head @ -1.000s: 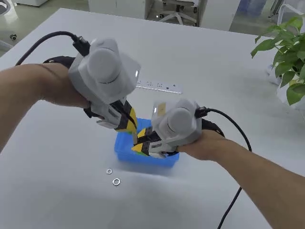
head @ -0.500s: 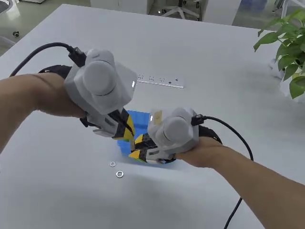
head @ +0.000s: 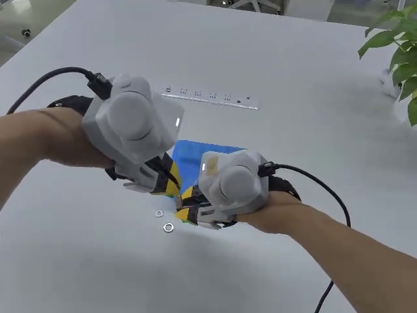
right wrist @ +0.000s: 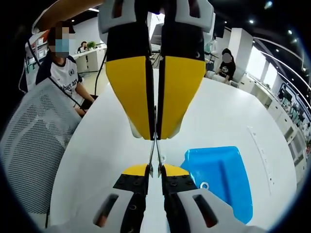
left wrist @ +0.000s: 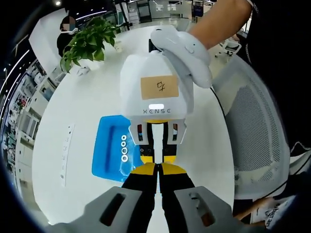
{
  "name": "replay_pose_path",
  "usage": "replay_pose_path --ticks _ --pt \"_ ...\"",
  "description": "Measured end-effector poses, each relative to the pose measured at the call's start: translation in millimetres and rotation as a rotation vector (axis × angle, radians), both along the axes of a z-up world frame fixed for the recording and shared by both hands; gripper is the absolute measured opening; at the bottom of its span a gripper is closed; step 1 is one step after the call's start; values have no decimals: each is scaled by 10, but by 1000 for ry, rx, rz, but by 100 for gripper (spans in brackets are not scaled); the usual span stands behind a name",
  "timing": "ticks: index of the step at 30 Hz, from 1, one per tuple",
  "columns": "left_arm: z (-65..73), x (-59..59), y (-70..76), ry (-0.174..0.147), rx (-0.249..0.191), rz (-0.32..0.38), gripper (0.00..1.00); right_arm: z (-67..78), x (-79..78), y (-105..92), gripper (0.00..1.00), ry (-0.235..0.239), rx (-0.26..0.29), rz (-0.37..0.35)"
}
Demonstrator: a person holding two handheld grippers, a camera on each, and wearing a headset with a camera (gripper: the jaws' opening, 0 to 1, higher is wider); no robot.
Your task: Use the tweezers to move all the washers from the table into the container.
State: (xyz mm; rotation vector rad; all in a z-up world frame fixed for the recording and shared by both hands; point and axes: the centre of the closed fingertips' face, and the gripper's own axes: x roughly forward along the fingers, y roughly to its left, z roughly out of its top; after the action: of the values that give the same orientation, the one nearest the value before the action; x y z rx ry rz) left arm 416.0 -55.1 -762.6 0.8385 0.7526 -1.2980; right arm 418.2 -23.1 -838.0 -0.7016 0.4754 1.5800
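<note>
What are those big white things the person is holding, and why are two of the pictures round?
They are hand-held grippers: tools with two jaws that pinch, like crab claws. The person holds a left gripper and a right gripper. The head view comes from a camera on the person's head, looking down at the white table. Each round picture comes from a camera riding on one gripper, looking along its jaws. On the table sit a blue container holding a few washers, and two loose washers nearby. The grippers meet tip to tip, both pinching thin metal tweezers.
</note>
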Motion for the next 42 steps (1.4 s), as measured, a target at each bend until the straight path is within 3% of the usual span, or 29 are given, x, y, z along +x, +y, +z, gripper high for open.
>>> replay_pose_path --ticks 12,26,42 --pt "-157 -89 75 24 8 17 5 -146 -99 81 12 15 -10 36" --pt "-277 -111 180 42 12 46 5 -265 -139 185 12 45 -4 53" --pt "-292 -99 144 59 -6 47 5 -284 -137 166 12 73 -2 42"
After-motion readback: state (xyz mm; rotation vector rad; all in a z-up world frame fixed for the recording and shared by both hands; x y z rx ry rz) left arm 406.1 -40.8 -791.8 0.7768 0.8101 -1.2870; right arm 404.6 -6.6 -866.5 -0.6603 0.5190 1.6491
